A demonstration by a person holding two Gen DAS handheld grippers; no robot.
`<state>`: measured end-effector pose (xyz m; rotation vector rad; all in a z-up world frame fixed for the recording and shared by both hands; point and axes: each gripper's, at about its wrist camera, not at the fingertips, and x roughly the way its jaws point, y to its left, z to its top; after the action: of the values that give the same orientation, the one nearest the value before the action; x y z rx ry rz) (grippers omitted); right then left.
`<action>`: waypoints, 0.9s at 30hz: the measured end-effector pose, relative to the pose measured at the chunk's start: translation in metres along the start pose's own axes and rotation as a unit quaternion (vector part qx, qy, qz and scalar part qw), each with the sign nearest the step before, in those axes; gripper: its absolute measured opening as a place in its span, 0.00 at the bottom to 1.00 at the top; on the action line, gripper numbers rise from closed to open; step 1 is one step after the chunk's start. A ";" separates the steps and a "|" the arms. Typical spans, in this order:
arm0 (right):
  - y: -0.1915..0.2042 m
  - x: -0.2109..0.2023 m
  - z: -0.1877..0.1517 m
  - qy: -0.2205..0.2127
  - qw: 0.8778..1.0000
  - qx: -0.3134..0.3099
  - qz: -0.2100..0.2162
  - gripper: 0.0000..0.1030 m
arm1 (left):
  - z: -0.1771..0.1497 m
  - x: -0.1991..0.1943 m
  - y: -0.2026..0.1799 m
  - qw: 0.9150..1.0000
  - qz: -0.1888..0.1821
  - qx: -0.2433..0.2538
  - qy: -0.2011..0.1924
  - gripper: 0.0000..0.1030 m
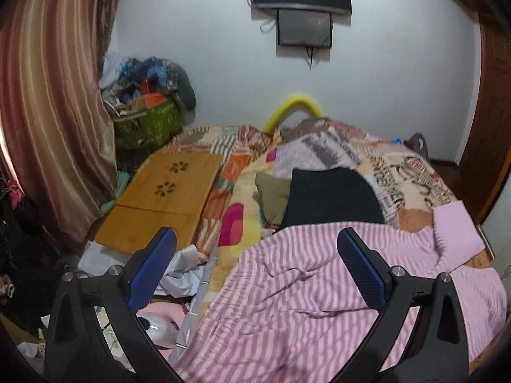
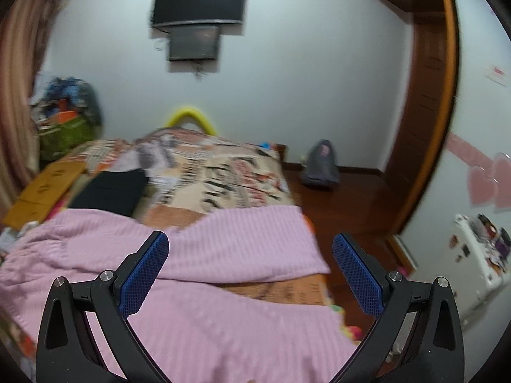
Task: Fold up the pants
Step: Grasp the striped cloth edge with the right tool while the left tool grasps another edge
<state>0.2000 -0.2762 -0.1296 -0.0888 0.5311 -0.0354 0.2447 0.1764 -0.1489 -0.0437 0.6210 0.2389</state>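
Observation:
Pink striped pants (image 1: pixel 313 293) lie spread and wrinkled across the near part of the bed. In the right wrist view the same pants (image 2: pixel 204 287) show two legs, the far leg (image 2: pixel 255 249) running right toward the bed edge. My left gripper (image 1: pixel 255 255) hovers open above the pants' left part, with nothing between its blue pads (image 1: pixel 361 265). My right gripper (image 2: pixel 250 265) is open too, over the legs near the bed's right side, with nothing in it.
A folded black garment (image 1: pixel 332 198) lies beyond the pants on the patterned bedspread (image 1: pixel 399 172). A wooden lap tray (image 1: pixel 159 198) rests at the bed's left. Clutter and a green bag (image 1: pixel 147 124) fill the left corner. Wooden floor (image 2: pixel 338 204) and a grey bag (image 2: pixel 321 162) lie right of the bed.

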 end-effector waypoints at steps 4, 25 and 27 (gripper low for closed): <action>-0.040 0.018 -0.017 0.030 0.999 0.020 -0.039 0.99 | -0.019 0.044 -0.004 0.999 -0.008 -0.003 0.043 0.99; -0.094 0.159 -0.150 0.275 0.953 0.122 -0.021 0.40 | -0.162 0.091 0.031 0.974 0.051 -0.009 0.221 0.80; -0.088 0.162 -0.147 0.270 0.957 0.107 -0.023 0.28 | -0.164 0.093 0.032 0.975 0.058 -0.007 0.216 0.72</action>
<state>0.2642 -0.3845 -0.3296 0.1268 1.0678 -0.1651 0.2164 0.2086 -0.3349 -0.0736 1.0570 0.3500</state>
